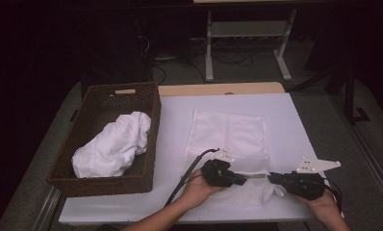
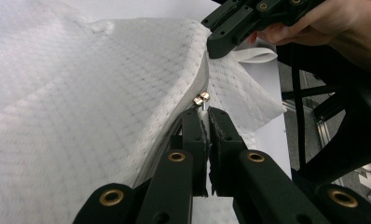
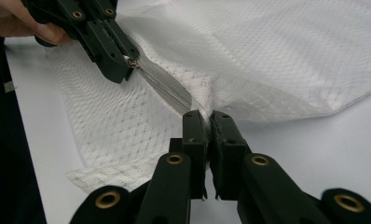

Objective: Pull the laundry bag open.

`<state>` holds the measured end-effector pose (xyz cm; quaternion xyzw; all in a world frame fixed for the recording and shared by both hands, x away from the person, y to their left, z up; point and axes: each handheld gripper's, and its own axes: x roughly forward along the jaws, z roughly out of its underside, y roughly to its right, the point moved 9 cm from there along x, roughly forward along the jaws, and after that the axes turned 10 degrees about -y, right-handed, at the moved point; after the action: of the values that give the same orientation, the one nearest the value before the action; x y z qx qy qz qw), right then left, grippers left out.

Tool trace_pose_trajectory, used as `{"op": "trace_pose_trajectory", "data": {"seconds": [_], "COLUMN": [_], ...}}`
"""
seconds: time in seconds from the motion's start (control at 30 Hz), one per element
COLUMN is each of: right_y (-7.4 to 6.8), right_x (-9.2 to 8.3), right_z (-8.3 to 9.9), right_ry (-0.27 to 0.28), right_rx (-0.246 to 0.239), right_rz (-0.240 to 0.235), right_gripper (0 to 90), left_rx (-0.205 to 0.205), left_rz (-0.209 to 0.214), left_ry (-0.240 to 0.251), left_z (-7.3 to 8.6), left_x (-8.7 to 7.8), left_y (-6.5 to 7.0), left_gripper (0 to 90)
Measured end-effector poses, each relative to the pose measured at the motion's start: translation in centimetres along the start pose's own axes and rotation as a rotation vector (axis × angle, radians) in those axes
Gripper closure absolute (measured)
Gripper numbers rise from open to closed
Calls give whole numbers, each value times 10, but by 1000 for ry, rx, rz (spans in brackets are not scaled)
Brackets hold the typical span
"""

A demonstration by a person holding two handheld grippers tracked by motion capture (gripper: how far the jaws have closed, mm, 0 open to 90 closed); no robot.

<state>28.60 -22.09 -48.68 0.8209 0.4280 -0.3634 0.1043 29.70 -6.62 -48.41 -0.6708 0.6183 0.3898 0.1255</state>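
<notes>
L gripper [image 1: 242, 180] clamped on metal zip pull [image 2: 202, 98] & R gripper [image 1: 271, 178] clamped on edge of white mesh laundry bag [image 1: 230, 139], lying flat on white table [image 1: 295, 130] beside brown wicker basket [image 1: 151, 120].

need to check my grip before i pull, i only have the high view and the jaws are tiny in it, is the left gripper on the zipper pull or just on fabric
Observer: In the left gripper view, the left gripper is shut on the zipper pull, whose small metal tab pokes out above the jaw tips.
Operator: and the right one
Observer: The right gripper is shut on the mesh laundry bag, right where the zipper runs into its jaws.
Operator: is the zipper slack between them
Observer: The right gripper view shows it running in a straight line between the two grippers, so it looks taut.
</notes>
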Motion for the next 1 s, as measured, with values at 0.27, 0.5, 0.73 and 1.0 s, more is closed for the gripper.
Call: {"op": "trace_pose_trajectory", "data": {"seconds": [0.27, 0.5, 0.73, 1.0], "right_y": [2, 3, 5, 6], "right_x": [4, 4, 4, 4], "right_z": [2, 2, 3, 3], "right_ry": [-11, -10, -14, -17], "right_rx": [7, 8, 6, 7], "right_rz": [1, 7, 15, 28], "right_gripper": [849, 849, 848, 848], "left_rx": [-11, -17, -35, -60], "left_rz": [-10, -24, -32, -48], "left_ry": [-6, 1, -1, 2], "left_z": [10, 15, 22, 31], "left_x": [-8, -18, -22, -31], "left_y": [-3, -6, -8, -12], "left_gripper": [867, 867, 867, 867]}}
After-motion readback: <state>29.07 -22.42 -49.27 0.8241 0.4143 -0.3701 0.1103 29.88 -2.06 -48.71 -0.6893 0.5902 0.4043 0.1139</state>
